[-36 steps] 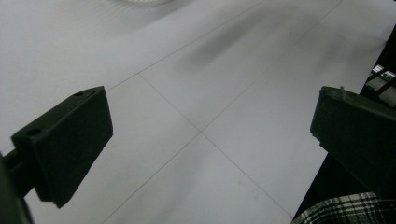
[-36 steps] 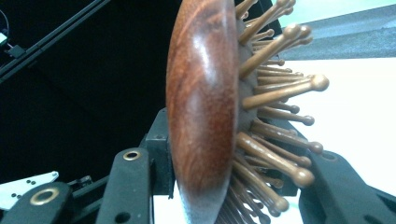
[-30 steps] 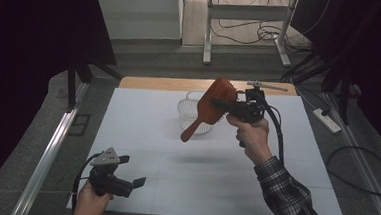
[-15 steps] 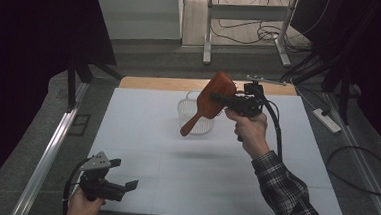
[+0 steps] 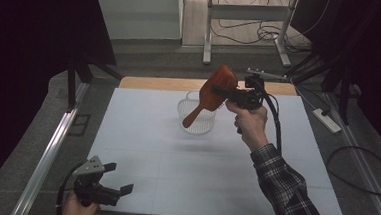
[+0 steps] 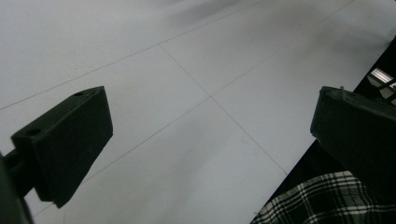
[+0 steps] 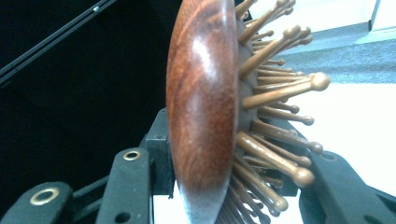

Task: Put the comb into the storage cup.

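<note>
Left gripper (image 5: 104, 189): positioned at the near left corner of the table (image 5: 283, 193), low over the white surface. Its jaws stand wide apart with nothing between them; the left gripper view shows bare table between the two black jaws.

Right gripper (image 5: 232, 94): raised above the far half of the table, toward the far edge. Its jaws are clamped on the head of a wooden hairbrush (image 5: 213, 91). In the right gripper view the polished back of the hairbrush (image 7: 203, 107) bears against one jaw and the wooden pins face the other.

Hairbrush orientation: the long axis is tilted. The handle end points down and toward the person's left, hanging over a white basket (image 5: 196, 117) that sits near the middle of the far edge. The head is the upper end.

Risks:
- The clamp bears on a rounded, glossy back on one side and on flexible pins on the other. The brush may pivot or slip in the jaws.
- A tilted handle may strike the basket rim and tip or push the light basket.
- Release from this height may cause a bounce out of the basket.
</note>
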Demonstrator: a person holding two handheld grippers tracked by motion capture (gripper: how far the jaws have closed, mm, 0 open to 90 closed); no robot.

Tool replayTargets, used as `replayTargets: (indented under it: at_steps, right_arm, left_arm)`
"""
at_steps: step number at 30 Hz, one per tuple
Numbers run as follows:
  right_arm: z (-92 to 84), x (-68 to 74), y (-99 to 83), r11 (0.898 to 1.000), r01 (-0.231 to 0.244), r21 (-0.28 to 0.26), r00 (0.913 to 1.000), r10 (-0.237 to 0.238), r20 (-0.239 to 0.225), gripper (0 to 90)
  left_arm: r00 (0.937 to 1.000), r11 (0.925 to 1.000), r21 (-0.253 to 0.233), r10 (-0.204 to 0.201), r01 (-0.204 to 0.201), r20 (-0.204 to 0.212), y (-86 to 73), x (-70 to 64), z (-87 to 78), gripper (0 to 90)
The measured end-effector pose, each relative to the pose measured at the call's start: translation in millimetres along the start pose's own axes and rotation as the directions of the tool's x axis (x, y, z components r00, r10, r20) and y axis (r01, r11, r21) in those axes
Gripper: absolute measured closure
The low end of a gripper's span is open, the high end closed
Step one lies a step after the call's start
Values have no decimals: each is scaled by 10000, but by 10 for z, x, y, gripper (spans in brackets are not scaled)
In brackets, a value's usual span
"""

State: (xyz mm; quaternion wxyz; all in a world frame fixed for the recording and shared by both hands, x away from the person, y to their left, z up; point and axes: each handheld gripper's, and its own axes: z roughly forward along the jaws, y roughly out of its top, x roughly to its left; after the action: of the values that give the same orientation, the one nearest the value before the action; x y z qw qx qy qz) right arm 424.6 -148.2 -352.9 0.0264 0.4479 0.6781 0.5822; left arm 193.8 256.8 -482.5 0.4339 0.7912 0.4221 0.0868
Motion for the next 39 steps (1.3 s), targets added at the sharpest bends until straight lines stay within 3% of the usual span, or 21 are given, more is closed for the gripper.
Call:
replayTargets:
  at_steps: [23, 39]
  right_arm:
    - [175, -114, 249, 9990, 115, -425, 9967, -80, 807, 530]
    - [392, -198, 145, 9996, 256, -121, 9917, -239, 1260, 529]
  left_arm:
    - [9999, 10000, -22, -17, 16, -142, -32, -34, -59, 0]
    - [9999, 10000, 15, 0, 0, -167, -33, -38, -54, 0]
